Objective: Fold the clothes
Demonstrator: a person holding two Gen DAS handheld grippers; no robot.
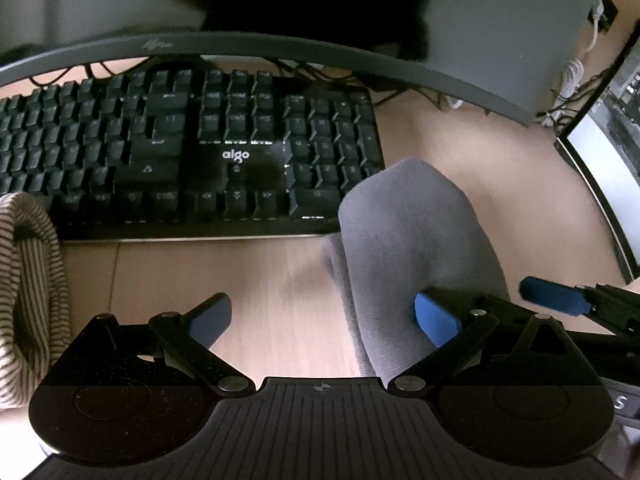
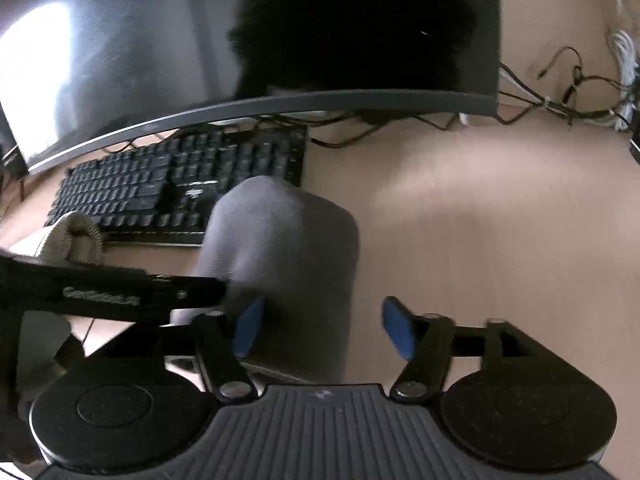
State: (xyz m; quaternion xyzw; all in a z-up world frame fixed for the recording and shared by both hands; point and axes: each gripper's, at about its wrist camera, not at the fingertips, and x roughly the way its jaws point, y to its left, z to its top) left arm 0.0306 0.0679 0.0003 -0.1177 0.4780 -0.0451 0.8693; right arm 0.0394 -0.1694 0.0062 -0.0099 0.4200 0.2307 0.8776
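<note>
Keyboard (image 1: 180, 152), black, "aigo" printed on it, lies on the worktop (image 1: 272, 292) just behind the grey garment (image 1: 404, 248); garment's far tip overlaps the keyboard's near right corner. Curved monitor (image 1: 280, 46) hangs over the keyboard's back edge, screen dark, with a dark reflection in it. Striped knit cloth (image 1: 28, 280) bunched at the keyboard's left end, apart from the grey piece. Second screen (image 1: 604, 176) at the right edge in the left wrist view. Tangle of black and white cables (image 2: 576, 96) behind the monitor, toward the right.

Grey garment draped in a rounded hump, long axis running from the claws away toward the keyboard, far end rounded.

Left claw (image 1: 324, 316) spread apart, right pad touching the cloth's side, left pad over bare worktop, no clamp. Right claw (image 2: 324, 328) spread apart too, near end of the garment between the fingers, left pad against the cloth, right pad clear of it; frame blurred. Right claw's blue fingertip (image 1: 554, 295) visible beside the left one.

Light wood-grain worktop, dim room, window glare on the monitor.
</note>
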